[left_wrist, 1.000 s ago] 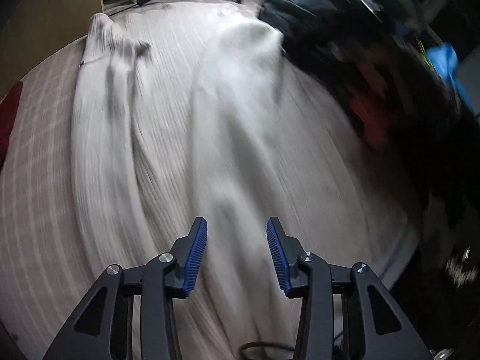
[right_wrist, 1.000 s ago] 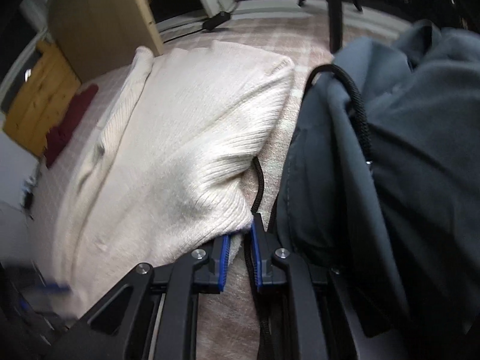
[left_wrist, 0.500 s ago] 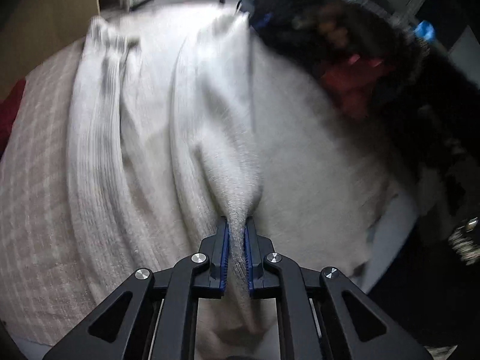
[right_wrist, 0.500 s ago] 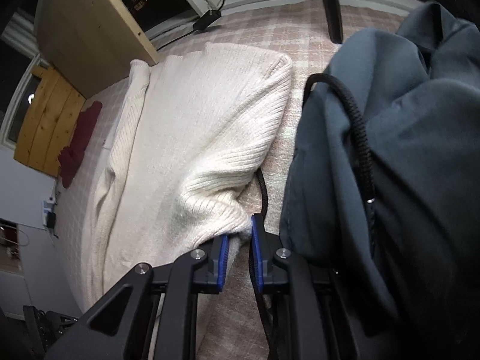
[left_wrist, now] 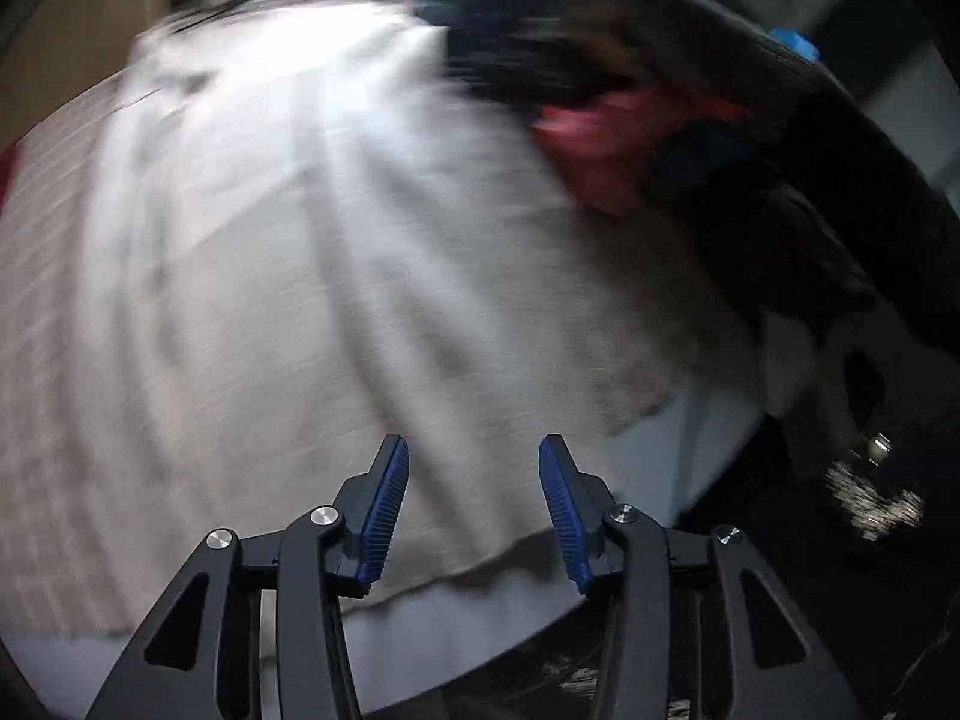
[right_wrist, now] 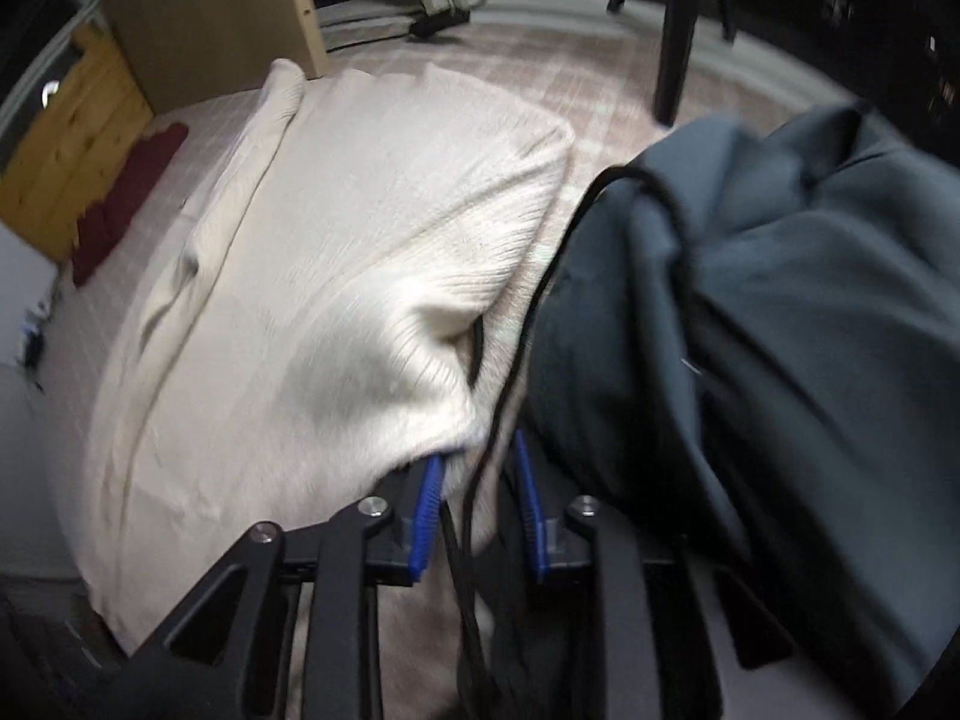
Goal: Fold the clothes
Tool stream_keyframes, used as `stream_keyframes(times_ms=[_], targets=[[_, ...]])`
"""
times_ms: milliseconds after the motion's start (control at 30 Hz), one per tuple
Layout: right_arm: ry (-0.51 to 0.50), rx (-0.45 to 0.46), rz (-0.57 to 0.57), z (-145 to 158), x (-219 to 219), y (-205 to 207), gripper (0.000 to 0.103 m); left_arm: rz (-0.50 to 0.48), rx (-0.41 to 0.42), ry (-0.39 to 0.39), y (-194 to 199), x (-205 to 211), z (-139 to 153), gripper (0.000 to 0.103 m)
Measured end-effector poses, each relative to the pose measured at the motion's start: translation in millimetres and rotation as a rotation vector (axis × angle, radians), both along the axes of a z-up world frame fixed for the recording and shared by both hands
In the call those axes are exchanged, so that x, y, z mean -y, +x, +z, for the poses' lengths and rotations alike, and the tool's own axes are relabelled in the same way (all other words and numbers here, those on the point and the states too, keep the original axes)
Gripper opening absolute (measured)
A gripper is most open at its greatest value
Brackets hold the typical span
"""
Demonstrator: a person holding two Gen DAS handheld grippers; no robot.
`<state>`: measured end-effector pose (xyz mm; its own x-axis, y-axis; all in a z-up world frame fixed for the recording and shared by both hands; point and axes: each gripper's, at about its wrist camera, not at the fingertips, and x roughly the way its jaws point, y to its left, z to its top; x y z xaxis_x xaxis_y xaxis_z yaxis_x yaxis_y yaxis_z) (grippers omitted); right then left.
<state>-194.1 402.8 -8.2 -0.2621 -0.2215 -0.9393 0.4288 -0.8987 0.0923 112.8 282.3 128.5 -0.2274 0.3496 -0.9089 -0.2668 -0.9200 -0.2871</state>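
A cream ribbed knit sweater (right_wrist: 336, 276) lies spread on a bed with a pale checked cover (right_wrist: 606, 84). In the blurred left wrist view the sweater (left_wrist: 336, 252) fills the middle. My left gripper (left_wrist: 474, 504) is open and empty over the sweater's near edge. My right gripper (right_wrist: 477, 510) is open, its jaws apart at the sweater's near corner, with a fold of the cover and a black cord (right_wrist: 510, 372) between them.
A dark grey garment (right_wrist: 780, 330) is heaped to the right of the sweater. A dark pile with a red piece (left_wrist: 600, 144) lies at the far right. A dark red cloth (right_wrist: 120, 204), a wooden panel (right_wrist: 198, 6) and a black chair leg (right_wrist: 678, 30) stand beyond.
My left gripper shut on a fold of the sweater half a second ago and has let go and opened. My right gripper has opened and released the sweater corner.
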Motion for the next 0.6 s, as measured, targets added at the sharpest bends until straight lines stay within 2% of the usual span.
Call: stream_keyframes(times_ms=[67, 100, 133, 200, 233, 333, 367, 400, 433, 467, 533, 600], targets=[[0.039, -0.071, -0.009, 17, -4, 14, 0.025, 0.074, 0.052, 0.003, -4, 14, -14, 0.041], [0.032, -0.099, -0.024, 27, -7, 20, 0.026, 0.078, 0.064, 0.008, -6, 14, -17, 0.041], [0.004, -0.12, -0.037, 36, -10, 24, 0.026, 0.061, 0.068, 0.017, -7, 9, -21, 0.041], [-0.128, -0.118, -0.031, 48, -9, 27, 0.026, 0.027, 0.072, 0.033, -9, -3, -28, 0.042], [-0.179, -0.108, -0.022, 50, -5, 27, 0.026, 0.006, 0.049, 0.02, -9, -9, -28, 0.042], [-0.251, -0.059, 0.012, 34, 14, 20, 0.026, -0.059, 0.001, -0.052, -10, -21, -27, 0.042], [-0.247, -0.038, 0.026, 22, 17, 20, 0.026, -0.069, -0.001, -0.064, -11, -21, -26, 0.042], [-0.197, -0.012, 0.029, 7, 17, 16, 0.025, -0.071, 0.001, -0.076, -10, -21, -26, 0.042], [-0.108, 0.016, 0.02, -10, 20, 9, 0.023, -0.069, 0.004, -0.097, -10, -20, -24, 0.042], [-0.06, 0.031, 0.017, -18, 19, 5, 0.015, -0.06, 0.003, -0.126, -9, -19, -21, 0.042], [-0.066, 0.03, 0.016, -12, 11, 4, 0.016, -0.048, -0.018, -0.138, -5, -20, -11, 0.042], [-0.089, 0.004, -0.003, 4, 3, 3, 0.019, -0.047, -0.047, -0.09, -3, -25, 3, 0.044]])
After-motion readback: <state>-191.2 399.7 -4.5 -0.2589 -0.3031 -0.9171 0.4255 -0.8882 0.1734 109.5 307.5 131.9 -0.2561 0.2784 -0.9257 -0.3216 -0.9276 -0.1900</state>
